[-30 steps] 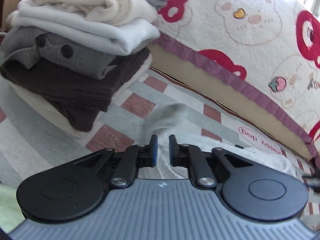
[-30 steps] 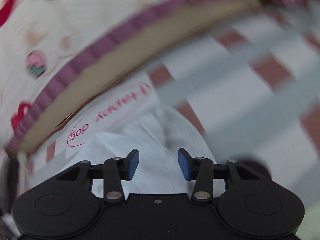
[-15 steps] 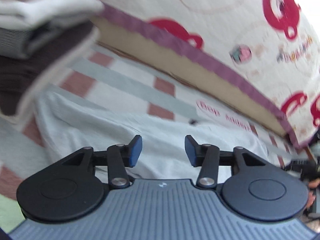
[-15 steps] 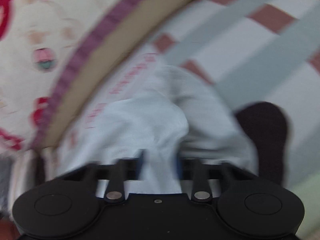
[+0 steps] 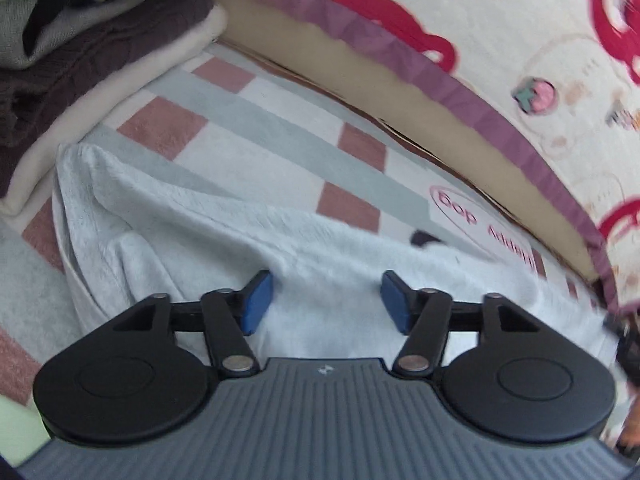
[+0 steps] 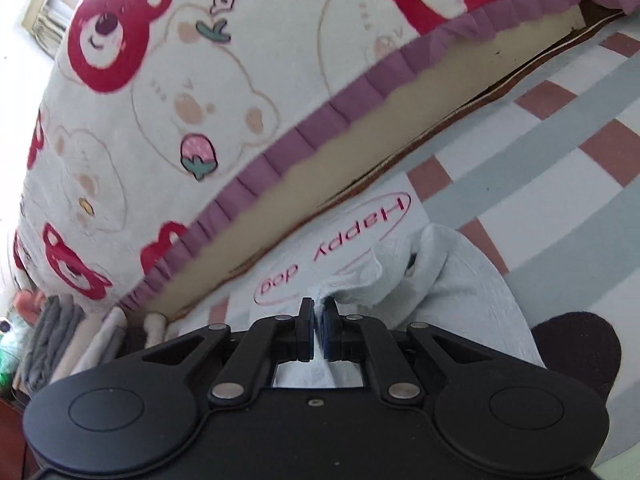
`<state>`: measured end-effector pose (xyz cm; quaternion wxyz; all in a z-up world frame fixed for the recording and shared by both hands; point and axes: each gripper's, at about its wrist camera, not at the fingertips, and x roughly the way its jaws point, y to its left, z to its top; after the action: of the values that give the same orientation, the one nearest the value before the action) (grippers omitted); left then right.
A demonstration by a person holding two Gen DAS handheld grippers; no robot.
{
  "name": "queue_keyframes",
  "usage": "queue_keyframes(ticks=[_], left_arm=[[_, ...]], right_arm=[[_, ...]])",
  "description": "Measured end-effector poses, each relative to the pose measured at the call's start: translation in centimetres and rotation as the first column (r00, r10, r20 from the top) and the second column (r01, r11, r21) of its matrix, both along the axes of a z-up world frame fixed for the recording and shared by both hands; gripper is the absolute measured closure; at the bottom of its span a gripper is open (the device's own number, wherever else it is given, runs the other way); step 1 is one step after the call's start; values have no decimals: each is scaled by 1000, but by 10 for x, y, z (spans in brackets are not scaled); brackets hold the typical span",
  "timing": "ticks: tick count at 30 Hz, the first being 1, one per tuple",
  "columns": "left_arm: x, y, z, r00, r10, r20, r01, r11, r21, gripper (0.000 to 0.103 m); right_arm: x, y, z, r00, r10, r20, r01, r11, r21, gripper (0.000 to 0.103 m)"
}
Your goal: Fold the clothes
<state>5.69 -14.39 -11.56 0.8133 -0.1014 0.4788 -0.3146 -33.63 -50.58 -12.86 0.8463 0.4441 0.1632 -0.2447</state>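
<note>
A pale grey-white fleece garment lies spread on the checked mat. My left gripper is open just above it, holding nothing. In the right wrist view the same garment bunches up ahead of my right gripper, which is shut on a pinched fold of its edge. A dark brown item lies at the garment's right side, partly hidden.
A stack of folded sweaters stands at the far left. A bear-print mattress with a purple frill runs along the back, also in the right wrist view. More folded clothes sit at the left there.
My left gripper opened, letting go of the garment, and opened wider over it. My right gripper, open one second ago, has closed on a fold of the garment.
</note>
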Motion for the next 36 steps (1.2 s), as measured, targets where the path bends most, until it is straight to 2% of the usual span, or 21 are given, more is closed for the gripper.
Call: queue_keyframes(ticks=[2, 3, 4, 5, 6, 8, 10, 13, 15, 16, 20, 25, 28, 31, 33, 36], left_arm=[[11, -6, -9, 999, 21, -43, -21, 1000, 1, 32], [14, -7, -13, 998, 35, -54, -36, 999, -8, 35], [13, -10, -15, 999, 14, -37, -14, 1000, -3, 52], [11, -13, -16, 1000, -28, -6, 28, 1000, 11, 98], [6, -12, -13, 998, -46, 46, 45, 999, 24, 102], [-8, -5, -1, 983, -57, 175, 49, 998, 50, 103], [-17, 20, 22, 961, -8, 276, -2, 999, 37, 103], [-30, 63, 59, 908, 85, 411, -90, 996, -6, 103], [-36, 93, 80, 866, 142, 479, -143, 989, -33, 103], [-36, 110, 85, 861, 164, 482, -160, 986, -49, 103], [-39, 159, 78, 894, 220, 390, -205, 975, -80, 103], [-40, 156, 42, 952, 154, 266, -147, 988, -46, 103], [-31, 144, 34, 954, 145, 262, -126, 988, -87, 103], [-15, 125, 31, 961, 141, 237, -127, 989, -74, 102], [-11, 118, 29, 975, 127, 184, -114, 990, -80, 96], [-21, 113, 27, 985, 92, 147, -81, 993, -83, 70]], right_arm=[[3, 1, -2, 1000, 12, -14, -12, 1000, -4, 95], [4, 2, -4, 999, 15, -28, -15, 1000, -8, 92], [6, 3, -5, 999, 17, -43, -17, 1000, -11, 92], [6, 3, -5, 999, 18, -51, -19, 1000, -18, 92], [5, 4, -5, 999, 18, -50, -20, 999, -30, 94], [3, 4, -2, 999, 15, -39, -18, 998, -55, 96], [-6, 4, 10, 1000, -6, 20, 7, 996, -92, 96], [-24, -5, 31, 993, -64, 98, 77, 987, -140, 97], [-36, -17, 43, 985, -91, 143, 113, 982, -154, 97], [-41, -22, 47, 982, -102, 159, 128, 978, -162, 97], [-46, -37, 52, 984, -103, 147, 130, 974, -186, 97], [-27, -38, 31, 998, -63, 31, 67, 982, -174, 97], [-25, -38, 26, 998, -68, 11, 69, 982, -174, 97], [-26, -42, 19, 996, -88, -10, 85, 984, -158, 97], [-28, -45, 14, 995, -100, -17, 97, 987, -131, 97], [-31, -47, 10, 994, -109, -19, 106, 989, -107, 97]])
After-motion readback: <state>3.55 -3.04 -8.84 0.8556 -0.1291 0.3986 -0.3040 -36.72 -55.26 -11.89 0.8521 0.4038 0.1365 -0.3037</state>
